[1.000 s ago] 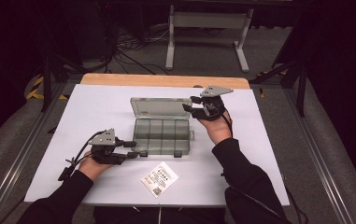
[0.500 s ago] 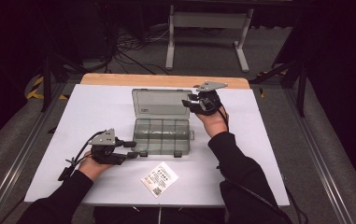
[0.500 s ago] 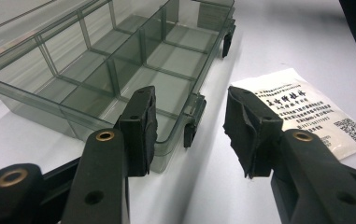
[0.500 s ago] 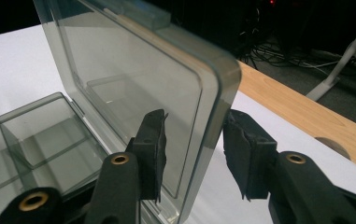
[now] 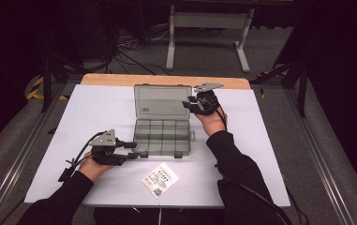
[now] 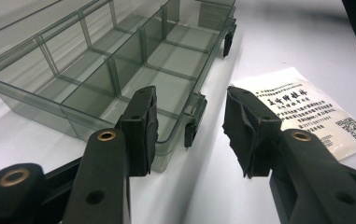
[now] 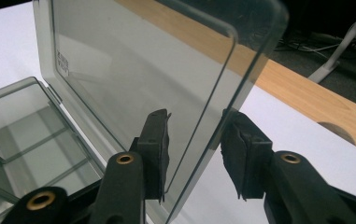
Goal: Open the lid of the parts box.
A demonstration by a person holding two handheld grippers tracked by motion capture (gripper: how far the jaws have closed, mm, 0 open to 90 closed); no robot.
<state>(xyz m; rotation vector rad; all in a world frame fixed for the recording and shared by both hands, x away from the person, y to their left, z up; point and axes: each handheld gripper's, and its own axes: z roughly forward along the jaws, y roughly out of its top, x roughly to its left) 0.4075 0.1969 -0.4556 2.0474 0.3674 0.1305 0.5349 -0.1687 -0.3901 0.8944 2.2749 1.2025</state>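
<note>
Jaws on my right gripper (image 7: 192, 154) stand apart on either side of the lid (image 7: 143, 70) edge, not pinching it as far as I can see; the lid stands nearly upright. Jaws on my left gripper (image 6: 189, 135) are also spread, one pad against the front wall of the organizer box (image 5: 163, 136), just beside a latch (image 6: 193, 126), likely to steady it. The box sits mid-surface (image 5: 96, 108), its compartments looking empty. A white packet (image 5: 159, 179) lies near its front. I judge the opening almost done; laying the lid fully back remains.
</note>
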